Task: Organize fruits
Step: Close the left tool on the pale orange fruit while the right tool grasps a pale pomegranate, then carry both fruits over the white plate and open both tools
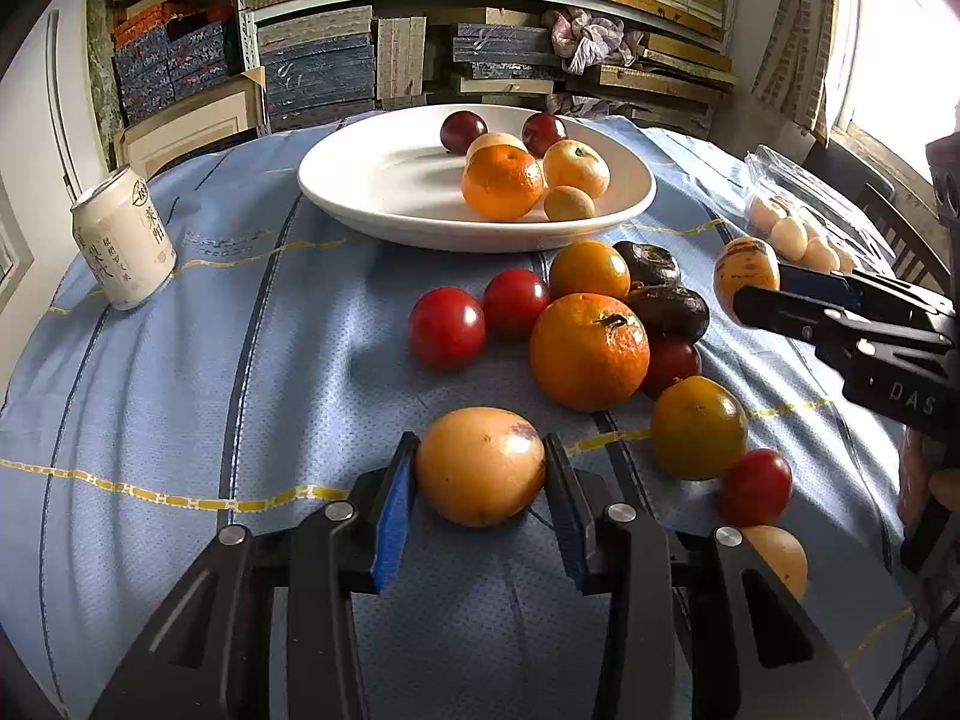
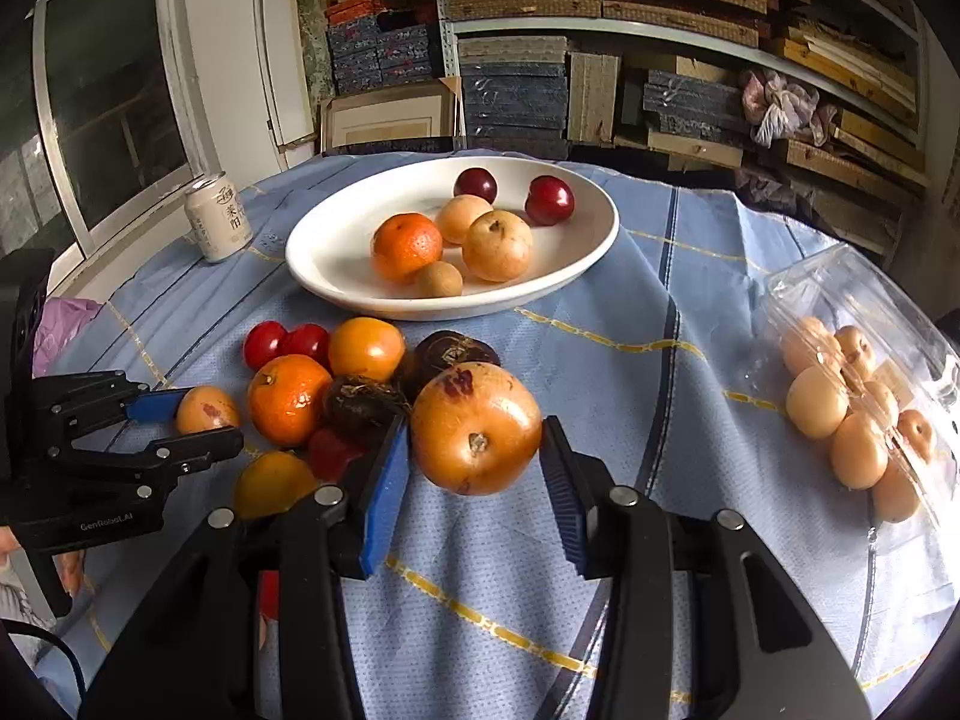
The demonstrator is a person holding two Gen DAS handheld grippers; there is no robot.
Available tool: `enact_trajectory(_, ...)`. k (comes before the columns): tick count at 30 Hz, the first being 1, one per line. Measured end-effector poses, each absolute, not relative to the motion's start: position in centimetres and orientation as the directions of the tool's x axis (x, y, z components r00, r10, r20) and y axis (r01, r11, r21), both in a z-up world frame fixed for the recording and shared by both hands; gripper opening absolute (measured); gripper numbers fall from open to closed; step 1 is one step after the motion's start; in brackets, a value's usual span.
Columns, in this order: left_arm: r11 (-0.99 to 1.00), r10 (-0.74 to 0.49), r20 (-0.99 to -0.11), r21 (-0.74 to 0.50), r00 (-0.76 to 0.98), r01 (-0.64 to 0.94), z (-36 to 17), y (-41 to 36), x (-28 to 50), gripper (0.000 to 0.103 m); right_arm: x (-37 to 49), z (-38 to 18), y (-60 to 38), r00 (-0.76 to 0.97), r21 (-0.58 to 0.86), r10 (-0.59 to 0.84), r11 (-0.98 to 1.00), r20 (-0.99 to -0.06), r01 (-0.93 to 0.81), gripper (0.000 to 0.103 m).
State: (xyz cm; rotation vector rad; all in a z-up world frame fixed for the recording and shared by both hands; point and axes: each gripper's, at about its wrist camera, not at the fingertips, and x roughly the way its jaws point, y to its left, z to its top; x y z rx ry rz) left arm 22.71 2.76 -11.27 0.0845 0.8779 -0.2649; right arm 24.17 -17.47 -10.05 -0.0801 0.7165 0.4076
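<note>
Both tongs grip fruit: the left gripper (image 1: 480, 468) clamps a yellow-orange fruit (image 1: 480, 465) resting on the tablecloth (image 1: 180, 396); the right gripper (image 2: 477, 450) holds a blemished round fruit (image 2: 476, 437). Straight ahead, towards the table's far edge, lies the white plate (image 2: 336, 276), nearer the right hand's fruit.

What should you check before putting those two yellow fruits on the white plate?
1. Left tool gripping its yellow fruit: ok, both blue pads touch its sides.
2. Right tool gripping its bigger yellow fruit: cannot tell, the left pad touches, the right pad seems just clear.
3. Room on the white plate: ok, its left half is bare.
4. Way to the plate: ok from above, though the loose pile with the orange lies in between.
5. Drink can out of the way: ok, it stands off to the left.
</note>
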Motion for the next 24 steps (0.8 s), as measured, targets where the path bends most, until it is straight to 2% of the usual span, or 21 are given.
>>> enact_trajectory(7,0.962,-0.184,-0.773,-0.016,0.608,0.272,-11.3,2.3,22.7,0.045,24.0,-10.4,-17.1,0.671,0.061,0.333,0.917,-0.662,-0.395,0.043)
enact_trajectory(13,0.961,-0.219,-0.760,-0.058,0.611,0.272,-11.1,2.6,22.7,0.041,23.8,-10.4,-16.8,0.672,0.046,0.329,0.914,-0.663,-0.402,0.043)
enact_trajectory(16,0.961,-0.205,-0.734,-0.027,0.647,0.274,-10.5,2.1,22.0,0.041,23.7,-10.1,-16.8,0.681,0.040,0.328,0.915,-0.655,-0.402,0.043)
enact_trajectory(21,0.964,-0.196,-0.704,-0.013,0.682,0.264,-9.6,1.8,21.6,0.041,23.0,-8.8,-17.2,0.707,0.050,0.345,0.914,-0.617,-0.402,0.043)
enact_trajectory(24,0.971,-0.204,-0.666,-0.041,0.718,0.237,-7.1,2.6,22.2,0.041,22.3,-5.5,-18.3,0.741,0.105,0.387,0.911,-0.549,-0.399,0.043)
